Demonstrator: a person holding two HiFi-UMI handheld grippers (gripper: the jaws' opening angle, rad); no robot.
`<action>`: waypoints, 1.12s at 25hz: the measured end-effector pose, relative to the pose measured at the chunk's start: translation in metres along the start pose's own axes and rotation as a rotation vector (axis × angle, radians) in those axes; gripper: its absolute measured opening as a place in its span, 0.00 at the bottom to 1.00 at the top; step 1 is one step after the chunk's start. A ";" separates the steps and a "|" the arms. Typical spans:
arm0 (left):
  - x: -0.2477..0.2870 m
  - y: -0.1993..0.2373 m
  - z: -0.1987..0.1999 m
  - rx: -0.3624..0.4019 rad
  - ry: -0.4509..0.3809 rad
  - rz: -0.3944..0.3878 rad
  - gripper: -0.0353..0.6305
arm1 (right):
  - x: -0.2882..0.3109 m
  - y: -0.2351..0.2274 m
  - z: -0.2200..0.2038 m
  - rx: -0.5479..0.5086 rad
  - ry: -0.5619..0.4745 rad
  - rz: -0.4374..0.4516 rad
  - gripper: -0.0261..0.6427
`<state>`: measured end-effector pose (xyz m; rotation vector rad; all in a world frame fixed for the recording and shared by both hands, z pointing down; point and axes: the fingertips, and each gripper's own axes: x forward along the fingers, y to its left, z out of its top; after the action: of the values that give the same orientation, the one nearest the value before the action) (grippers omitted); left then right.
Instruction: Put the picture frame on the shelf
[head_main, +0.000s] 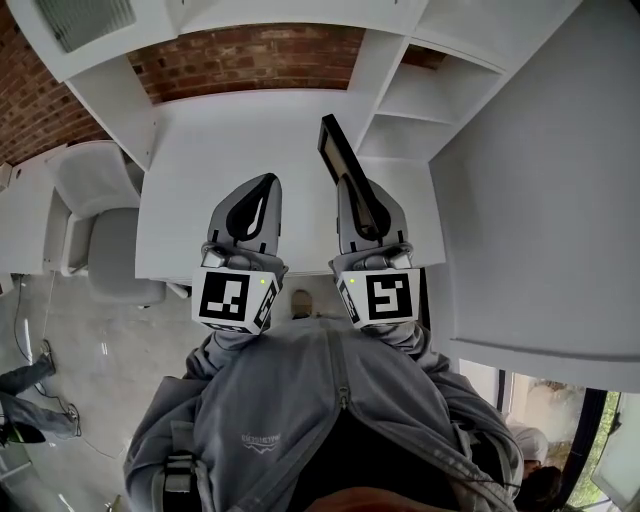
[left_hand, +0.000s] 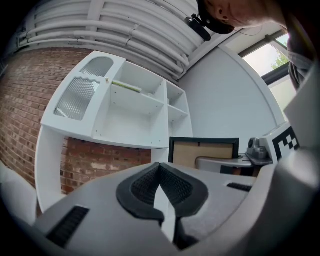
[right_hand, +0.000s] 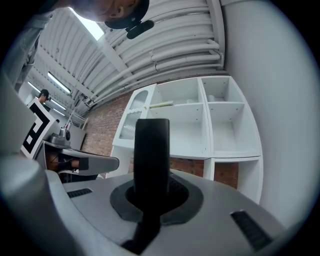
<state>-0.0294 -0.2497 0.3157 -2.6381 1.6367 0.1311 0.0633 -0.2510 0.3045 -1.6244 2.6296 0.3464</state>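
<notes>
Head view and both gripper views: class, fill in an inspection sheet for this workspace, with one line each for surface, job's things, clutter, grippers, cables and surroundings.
surface: white desk, nothing lying on its top.
job's things: picture frame, dark, held upright and edge-on; white shelf, most compartments empty.
clutter: pale strip lying in one upper shelf compartment.
grippers: left gripper shut, fingers together, empty; right gripper shut on the picture frame's edge.
cables: nothing seen on the desk.
surroundings: brick wall behind the desk; grey chair to its left.

Edge-on picture frame (right_hand: 152, 150) — between tongs (right_hand: 150, 196)
</notes>
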 end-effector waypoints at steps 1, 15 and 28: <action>0.006 0.001 -0.001 0.003 0.003 0.002 0.06 | 0.005 -0.004 -0.002 0.003 0.000 0.002 0.09; 0.052 0.019 -0.010 0.019 0.022 0.047 0.06 | 0.056 -0.036 -0.022 0.031 -0.009 0.043 0.09; 0.071 0.031 0.001 0.008 -0.003 0.013 0.06 | 0.075 -0.037 -0.015 -0.014 0.004 0.032 0.09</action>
<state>-0.0256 -0.3265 0.3086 -2.6205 1.6507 0.1291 0.0637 -0.3361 0.3024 -1.5898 2.6653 0.3640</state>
